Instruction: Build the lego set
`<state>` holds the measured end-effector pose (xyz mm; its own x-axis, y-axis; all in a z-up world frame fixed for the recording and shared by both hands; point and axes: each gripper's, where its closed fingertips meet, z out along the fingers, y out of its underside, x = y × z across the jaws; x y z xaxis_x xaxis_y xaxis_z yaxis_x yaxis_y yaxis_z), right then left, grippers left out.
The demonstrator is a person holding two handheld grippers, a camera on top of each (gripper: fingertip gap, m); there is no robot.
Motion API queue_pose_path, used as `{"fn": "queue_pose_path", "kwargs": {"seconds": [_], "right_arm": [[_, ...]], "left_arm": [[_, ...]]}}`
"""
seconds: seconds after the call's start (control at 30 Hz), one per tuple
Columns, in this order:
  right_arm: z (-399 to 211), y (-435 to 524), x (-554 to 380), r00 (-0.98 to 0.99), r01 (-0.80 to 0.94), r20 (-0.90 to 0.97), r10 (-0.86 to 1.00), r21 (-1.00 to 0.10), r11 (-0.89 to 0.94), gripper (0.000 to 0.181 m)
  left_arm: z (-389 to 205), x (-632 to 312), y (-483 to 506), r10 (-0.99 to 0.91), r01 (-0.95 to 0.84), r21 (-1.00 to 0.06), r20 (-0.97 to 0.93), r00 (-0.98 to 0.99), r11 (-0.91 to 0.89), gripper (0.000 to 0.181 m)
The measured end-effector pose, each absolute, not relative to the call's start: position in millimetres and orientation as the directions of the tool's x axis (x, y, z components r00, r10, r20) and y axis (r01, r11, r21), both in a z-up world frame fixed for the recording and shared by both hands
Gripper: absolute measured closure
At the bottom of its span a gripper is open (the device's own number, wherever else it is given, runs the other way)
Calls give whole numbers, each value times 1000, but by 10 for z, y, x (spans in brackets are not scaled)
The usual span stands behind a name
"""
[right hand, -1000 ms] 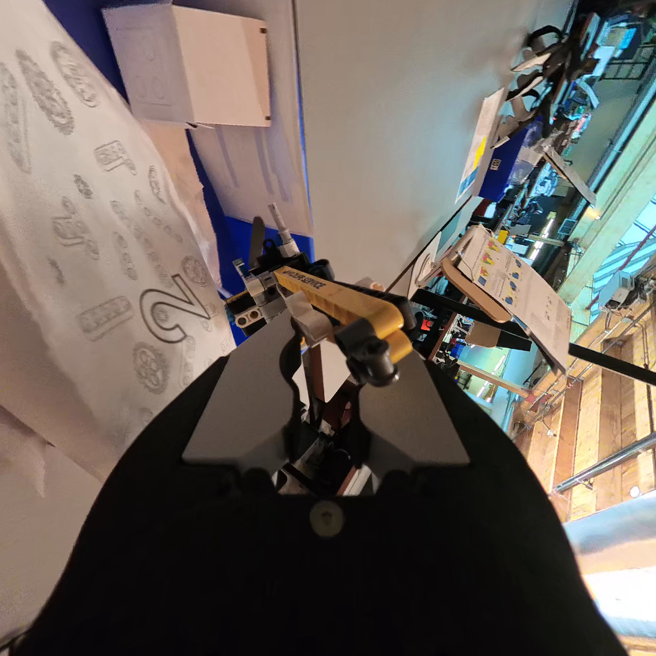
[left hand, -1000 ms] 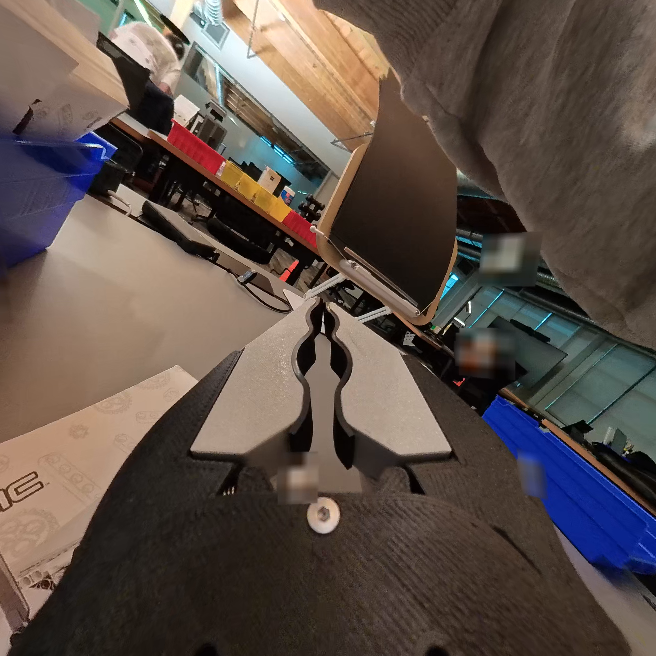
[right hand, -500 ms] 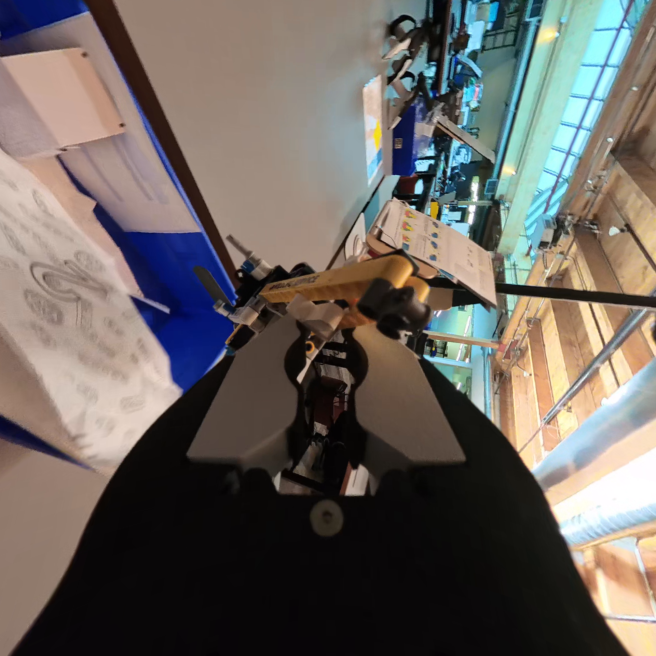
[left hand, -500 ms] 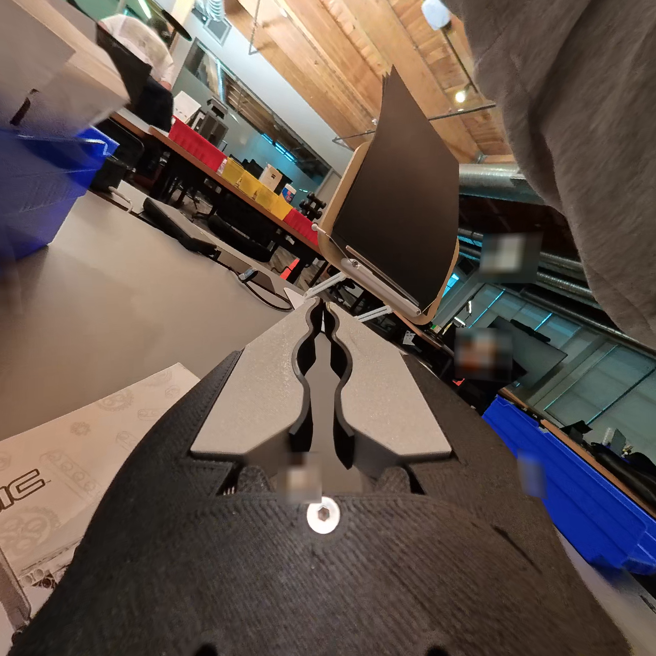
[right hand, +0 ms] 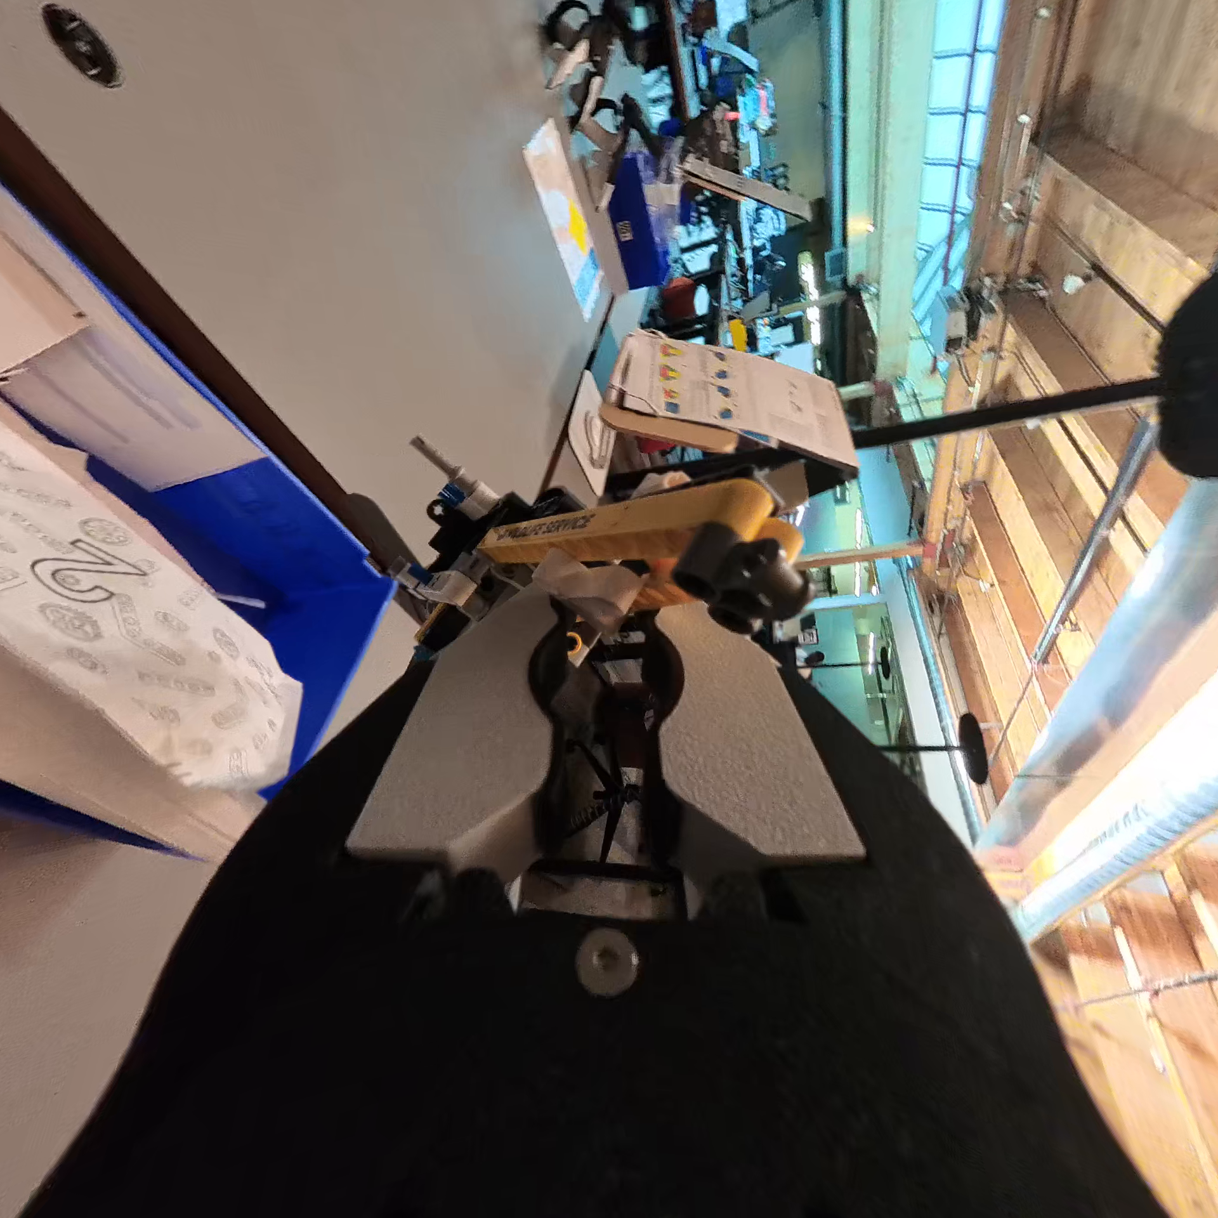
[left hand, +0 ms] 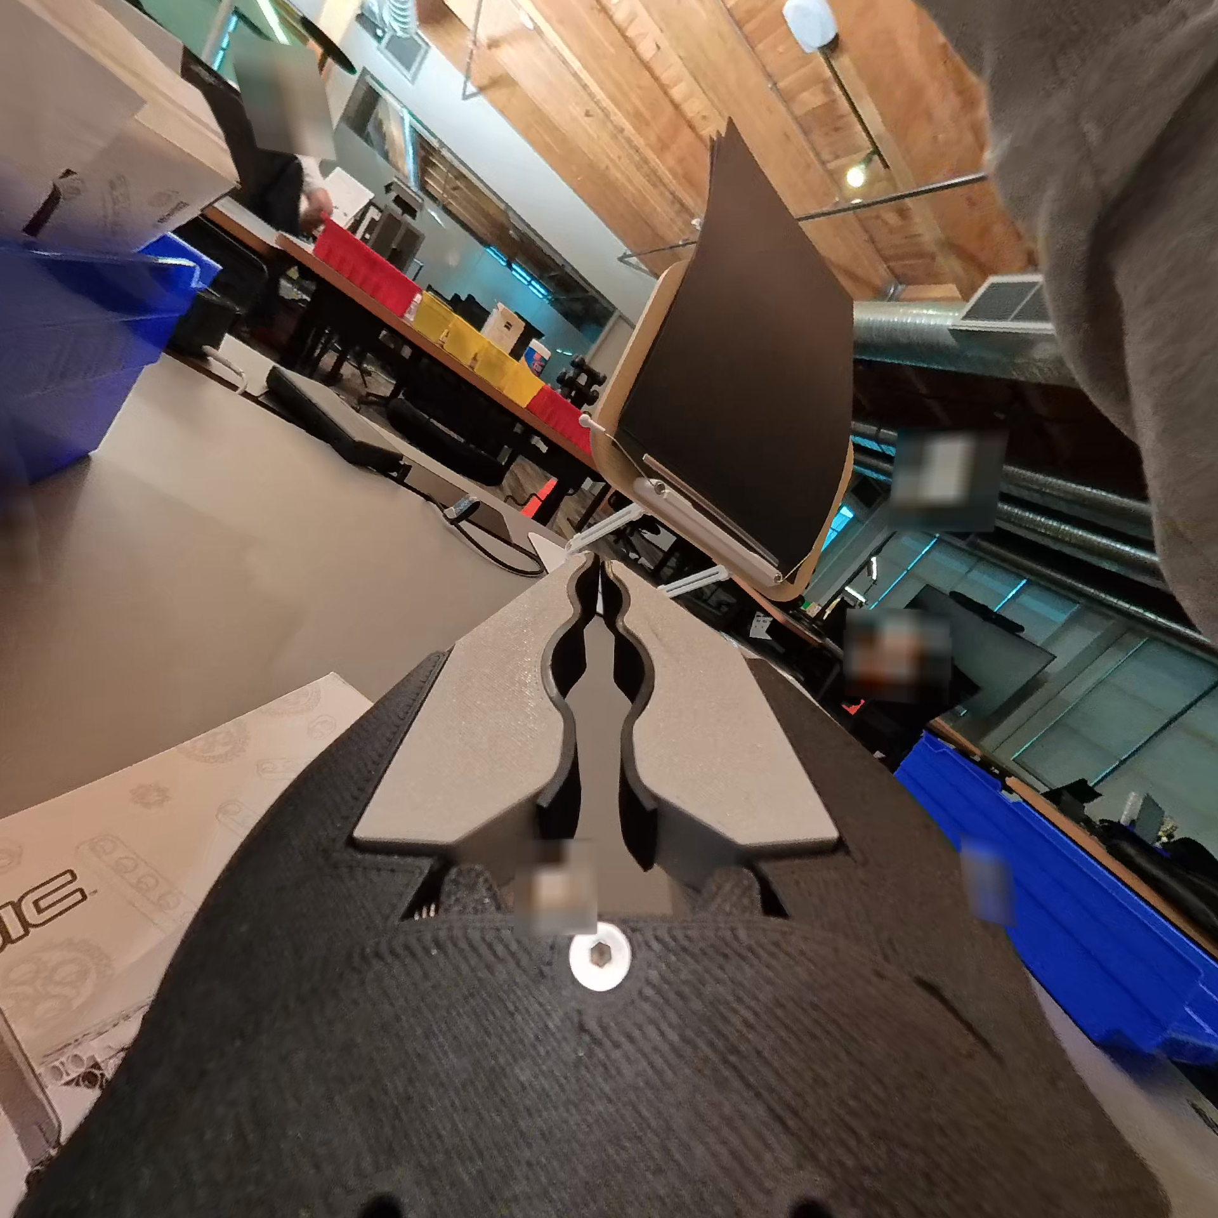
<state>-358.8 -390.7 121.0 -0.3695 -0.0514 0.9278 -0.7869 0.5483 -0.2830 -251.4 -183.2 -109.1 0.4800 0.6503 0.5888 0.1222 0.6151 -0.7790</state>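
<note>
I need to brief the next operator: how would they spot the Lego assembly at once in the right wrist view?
Start at the right gripper; the Lego assembly is clamped at its fingertips, in front of the blue bin. It alone has a long yellow beam ending in a black connector, with small white and blue parts behind.

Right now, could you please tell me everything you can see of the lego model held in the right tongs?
The lego model is a small, partly built assembly of plastic pieces, held off the table between the fingertips of the right tongs. A long yellow beam with dark printing lies across the top, roughly level, ending in a black connector at the right. To the left sit black, white and blue pieces, with a grey-white pin sticking up and away. Whitish pieces hang below the beam. Its underside is hidden by the tongs.
</note>
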Motion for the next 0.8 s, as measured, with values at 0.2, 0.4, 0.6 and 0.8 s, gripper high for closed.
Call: {"fn": "queue_pose_path", "kwargs": {"seconds": [0.2, 0.4, 0.6, 0.8], "right_arm": [[1737, -3051, -3608, -416, -699, 899, 137, -413, 584, 167], [1809, -1937, -3341, -379, -623, 896, 233, -433, 652, 168], [1388, -921, -2837, -405, -527, 875, 266, -461, 713, 168], [889, -126, -2271, -427, -466, 856, 290, -483, 741, 167]], "left_arm": [[-1089, -2502, -1826, 656, 120, -786, 580, 483, 607, 181], [-1063, -2457, -1749, 674, 109, -817, 534, 510, 566, 181], [-974, -2348, -1600, 739, 26, -888, 398, 544, 460, 181], [-828, -2104, -1145, 722, -14, -934, 265, 639, 356, 181]]}}
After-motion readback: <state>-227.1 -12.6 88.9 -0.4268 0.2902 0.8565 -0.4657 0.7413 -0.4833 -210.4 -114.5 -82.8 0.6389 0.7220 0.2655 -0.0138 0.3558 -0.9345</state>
